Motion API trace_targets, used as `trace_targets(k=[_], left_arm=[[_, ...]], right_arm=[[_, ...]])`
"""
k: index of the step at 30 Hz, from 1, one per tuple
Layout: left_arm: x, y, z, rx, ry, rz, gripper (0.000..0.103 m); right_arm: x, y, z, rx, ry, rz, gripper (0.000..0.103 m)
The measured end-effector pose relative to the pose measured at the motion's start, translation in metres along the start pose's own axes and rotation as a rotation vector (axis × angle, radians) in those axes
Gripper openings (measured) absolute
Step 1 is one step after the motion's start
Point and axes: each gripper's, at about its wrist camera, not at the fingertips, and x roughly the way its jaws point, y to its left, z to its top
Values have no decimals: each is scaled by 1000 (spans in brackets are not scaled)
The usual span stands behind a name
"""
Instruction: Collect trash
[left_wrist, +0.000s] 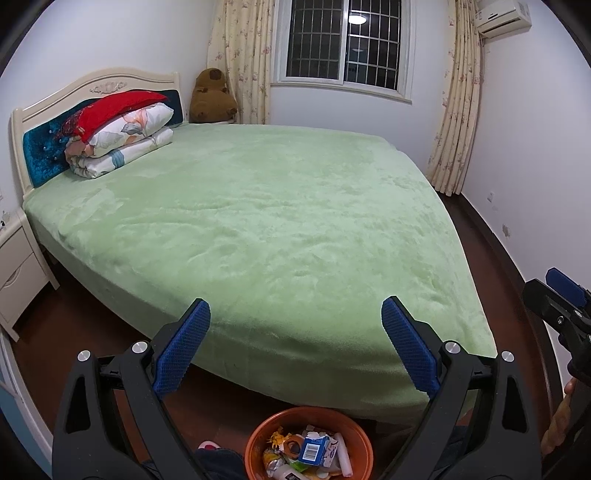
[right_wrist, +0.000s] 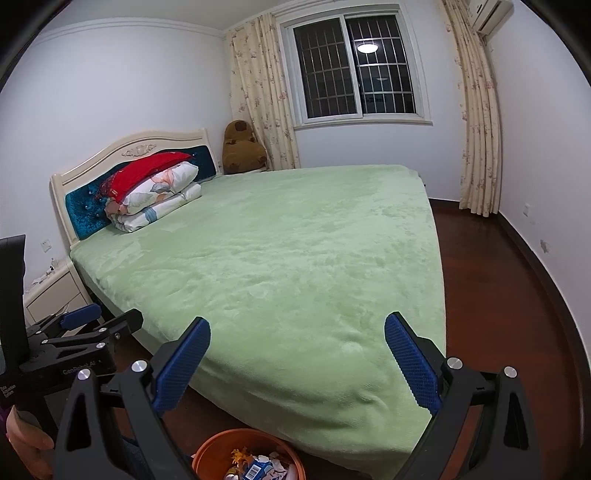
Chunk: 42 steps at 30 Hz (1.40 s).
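Note:
An orange bin (left_wrist: 258, 435) stands on the floor by the near corner of the bed, holding several pieces of trash (left_wrist: 314, 448): cartons, wrappers, crumpled paper. It also shows in the right wrist view (right_wrist: 210, 456). My left gripper (left_wrist: 295, 339) is open and empty, held above the bin and facing the bed. My right gripper (right_wrist: 297, 354) is open and empty too, beside the left one. The left gripper shows at the left edge of the right wrist view (right_wrist: 88, 325). No loose trash shows on the bed.
A large bed with a green plush cover (left_wrist: 280, 229) fills the room. Folded quilts and a red pillow (left_wrist: 122, 129) lie at the headboard. A brown plush toy (left_wrist: 212, 98) sits in the corner. A nightstand (left_wrist: 18, 266) stands left. Dark wooden floor (right_wrist: 498, 295) runs to the right.

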Motion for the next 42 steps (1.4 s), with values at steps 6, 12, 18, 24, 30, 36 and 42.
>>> trace_targets(k=[6, 12, 18, 24, 30, 36, 42], left_arm=[[4, 3, -2, 1, 14, 2, 92], [10, 6, -3, -8, 35, 9, 92], [10, 3, -3, 0, 33, 15, 92], [10, 1, -4, 12, 34, 16, 92], [11, 2, -4, 10, 30, 12, 92], [12, 2, -6, 9, 30, -1, 92], [14, 5, -7, -19, 47, -9, 92]], right_arm=[[0, -1, -4, 12, 0, -5, 94], [2, -6, -9, 24, 1, -7, 94], [4, -6, -10, 22, 6, -5, 94], [1, -5, -11, 14, -4, -11, 94], [0, -4, -11, 8, -2, -13, 95], [0, -3, -11, 5, 4, -12, 95], [2, -1, -11, -1, 9, -12, 95]])
